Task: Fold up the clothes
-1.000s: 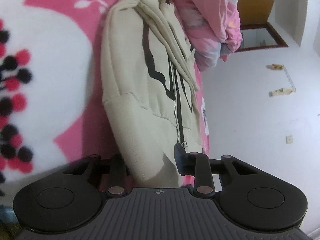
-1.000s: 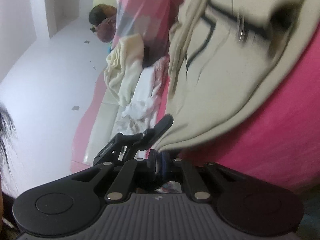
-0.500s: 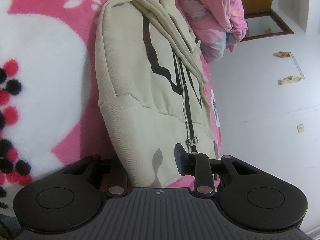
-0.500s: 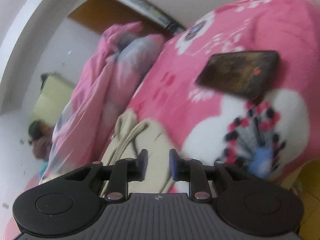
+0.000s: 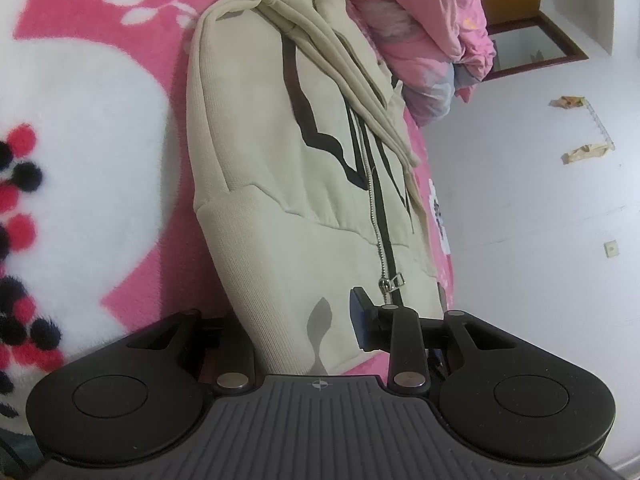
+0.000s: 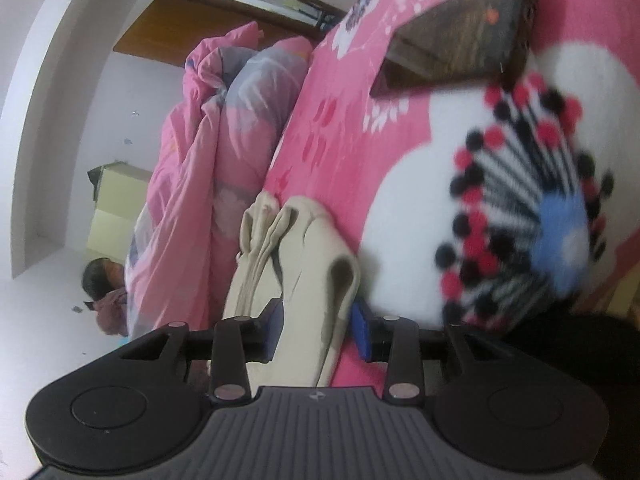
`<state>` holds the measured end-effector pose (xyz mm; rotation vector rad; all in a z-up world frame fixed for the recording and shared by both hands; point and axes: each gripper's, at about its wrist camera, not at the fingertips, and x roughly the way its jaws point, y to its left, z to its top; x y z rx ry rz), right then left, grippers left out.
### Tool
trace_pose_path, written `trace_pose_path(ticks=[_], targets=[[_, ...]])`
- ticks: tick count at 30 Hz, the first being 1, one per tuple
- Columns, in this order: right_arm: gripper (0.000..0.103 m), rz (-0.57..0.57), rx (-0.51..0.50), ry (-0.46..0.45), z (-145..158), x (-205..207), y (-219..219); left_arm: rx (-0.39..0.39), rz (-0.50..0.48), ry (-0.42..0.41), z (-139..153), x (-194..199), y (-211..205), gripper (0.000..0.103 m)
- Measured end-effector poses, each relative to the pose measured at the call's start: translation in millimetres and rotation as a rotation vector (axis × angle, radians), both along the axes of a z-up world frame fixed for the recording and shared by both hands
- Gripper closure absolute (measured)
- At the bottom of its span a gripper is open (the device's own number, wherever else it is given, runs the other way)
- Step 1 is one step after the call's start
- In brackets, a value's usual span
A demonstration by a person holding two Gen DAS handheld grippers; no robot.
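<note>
The hoodie (image 5: 304, 184), cream with dark stripes and a zip, lies folded lengthwise on the pink blanket (image 5: 120, 0), its hem toward the left gripper (image 5: 296, 320). That gripper's jaws straddle the hem; the left finger is hidden behind the cloth, so I cannot tell whether they pinch it. The right gripper (image 6: 316, 332) has just been opening: its jaws stand apart with a loose fold of the hoodie (image 6: 308, 264) between the blue pads (image 6: 360, 326), not pressed. Beside the hoodie a bunched pink quilt (image 6: 200, 168) crowds one long edge, touching it. A dark flat board (image 6: 460, 36) rests on the blanket farther off, well apart from the hoodie. A person's dark-haired head (image 6: 98, 280) shows low beyond the quilt, by the white floor (image 5: 540, 200), where paper scraps (image 5: 584, 152) lie.
</note>
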<state>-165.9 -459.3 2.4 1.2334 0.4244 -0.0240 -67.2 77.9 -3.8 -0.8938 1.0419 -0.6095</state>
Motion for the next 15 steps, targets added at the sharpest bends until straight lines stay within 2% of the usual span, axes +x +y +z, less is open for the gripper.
trace_pose_path(ticks=[8, 15], targets=[[0.065, 0.032, 0.017, -0.007, -1.2, 9.4, -2.6, 0.018, 0.003, -0.012, 1.5, -1.1, -0.9, 0.072], [0.071, 0.063, -0.006, 0.002, 1.7, 6.6, 0.3, 0.036, 0.003, -0.038, 3.7, -3.9, -3.1, 0.072]])
